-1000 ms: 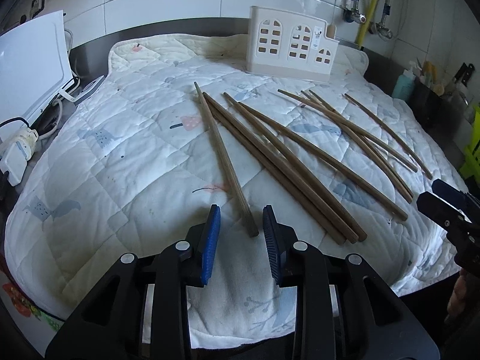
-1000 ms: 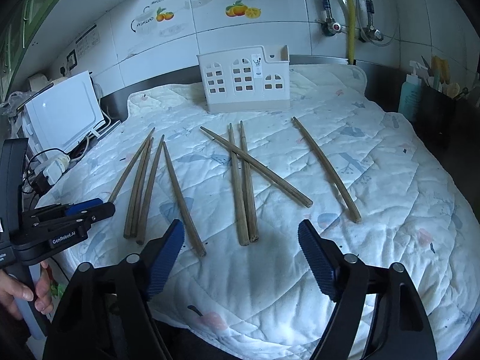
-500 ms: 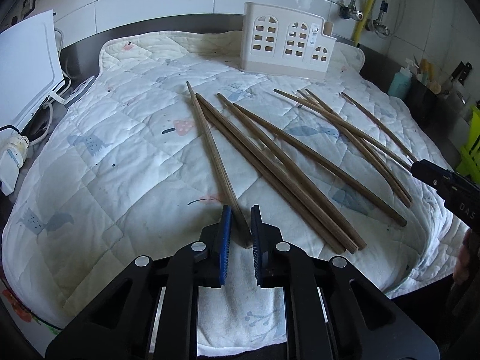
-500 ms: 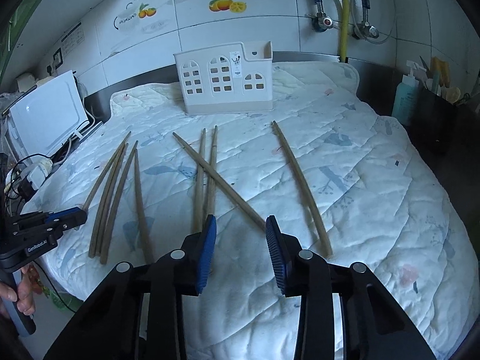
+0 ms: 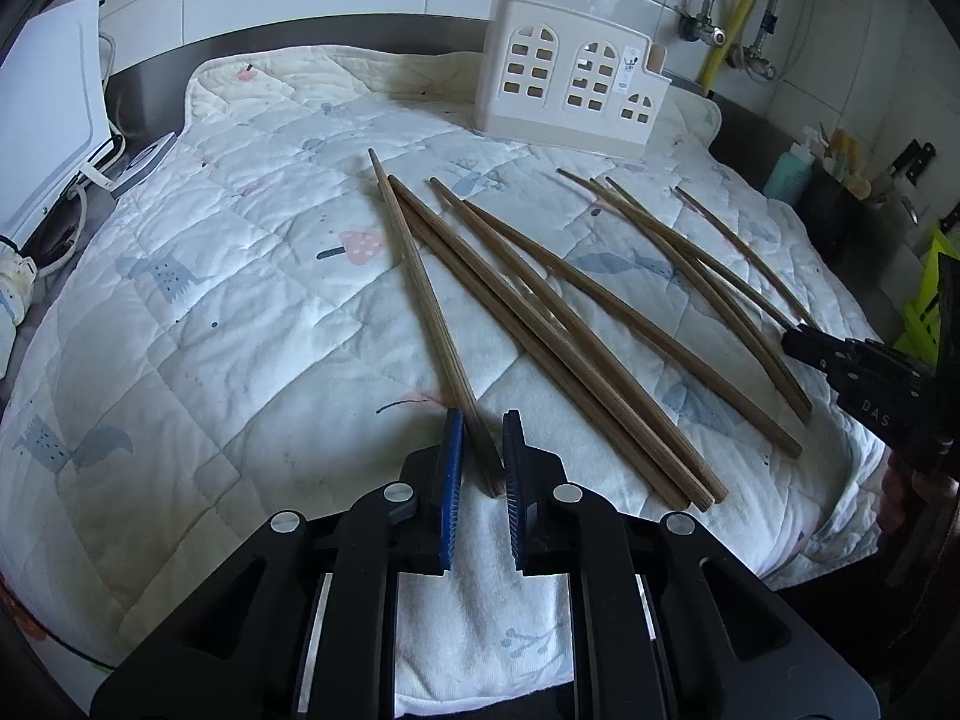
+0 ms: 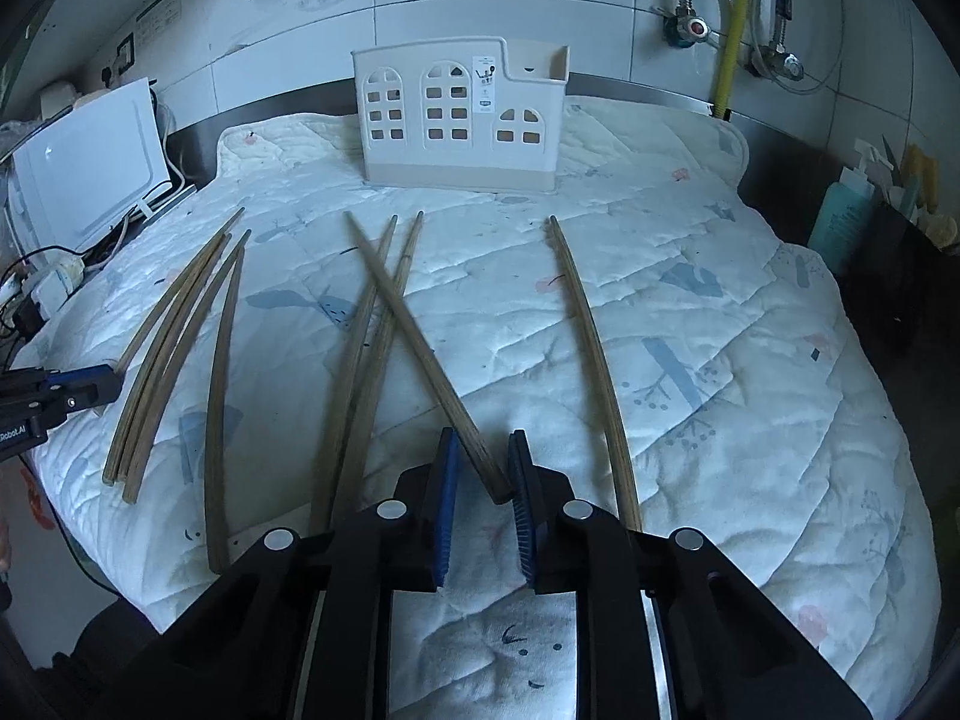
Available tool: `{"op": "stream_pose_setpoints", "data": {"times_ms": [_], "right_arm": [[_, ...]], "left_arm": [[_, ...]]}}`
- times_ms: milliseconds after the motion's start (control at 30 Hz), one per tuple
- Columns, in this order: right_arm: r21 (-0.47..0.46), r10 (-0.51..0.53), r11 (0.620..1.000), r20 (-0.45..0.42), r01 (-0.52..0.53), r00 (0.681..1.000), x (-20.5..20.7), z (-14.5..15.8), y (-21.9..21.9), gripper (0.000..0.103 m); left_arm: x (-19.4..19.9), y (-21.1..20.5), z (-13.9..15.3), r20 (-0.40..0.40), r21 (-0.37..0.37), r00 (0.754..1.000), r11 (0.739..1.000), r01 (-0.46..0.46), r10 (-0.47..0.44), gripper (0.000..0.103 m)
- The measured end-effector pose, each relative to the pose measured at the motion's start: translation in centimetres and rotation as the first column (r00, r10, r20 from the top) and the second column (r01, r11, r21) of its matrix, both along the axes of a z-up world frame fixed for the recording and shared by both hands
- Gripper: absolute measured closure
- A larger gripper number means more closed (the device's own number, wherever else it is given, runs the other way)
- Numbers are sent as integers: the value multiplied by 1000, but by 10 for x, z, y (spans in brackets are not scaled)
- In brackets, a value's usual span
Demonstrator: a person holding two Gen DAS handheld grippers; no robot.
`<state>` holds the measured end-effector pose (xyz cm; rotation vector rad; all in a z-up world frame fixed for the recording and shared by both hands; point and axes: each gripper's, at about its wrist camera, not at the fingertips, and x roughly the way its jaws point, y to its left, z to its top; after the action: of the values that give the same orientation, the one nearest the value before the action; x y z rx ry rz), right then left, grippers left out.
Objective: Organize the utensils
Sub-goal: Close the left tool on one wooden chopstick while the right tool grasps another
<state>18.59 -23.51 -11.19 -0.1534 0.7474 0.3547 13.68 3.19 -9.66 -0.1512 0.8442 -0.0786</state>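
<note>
Several long brown wooden chopsticks lie spread on a white quilted cloth [image 5: 210, 312]. A cream utensil holder [image 5: 570, 96] with window cut-outs stands at the back and also shows in the right wrist view [image 6: 459, 120]. My left gripper [image 5: 482, 462] is shut on the near end of the leftmost chopstick [image 5: 420, 288]. My right gripper [image 6: 485, 468] is closed around the near end of a crossing chopstick [image 6: 414, 330]. Each gripper shows in the other's view, the right one [image 5: 864, 396] and the left one [image 6: 54, 396].
A white appliance [image 6: 90, 174] with cables sits at the left edge. A teal bottle [image 6: 840, 216] and a dark container with utensils [image 5: 840, 210] stand at the right. Pipes [image 6: 732, 18] run up the tiled wall behind.
Both grippers moved forward and closed from open, each onto the near end of a chopstick. The chopsticks themselves have barely shifted.
</note>
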Motion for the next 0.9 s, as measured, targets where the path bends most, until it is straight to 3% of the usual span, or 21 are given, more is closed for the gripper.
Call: {"op": "stream_pose_setpoints", "data": {"times_ms": [500,767,900], "right_arm": [[71,23,997,141,-33,990,-40,63,17,97],[126,10,991,198,-35,980,-34,105,27,97],[134,5,990,211,-34,977,-31,113,31,96]], "left_arm": [[-19,20,34,111,48,994,999,-19,13,95],[-10,32,63,194,83,981,997,2,-18,100],[-3,38,61,149,78,988,997,28,-39,100]]}}
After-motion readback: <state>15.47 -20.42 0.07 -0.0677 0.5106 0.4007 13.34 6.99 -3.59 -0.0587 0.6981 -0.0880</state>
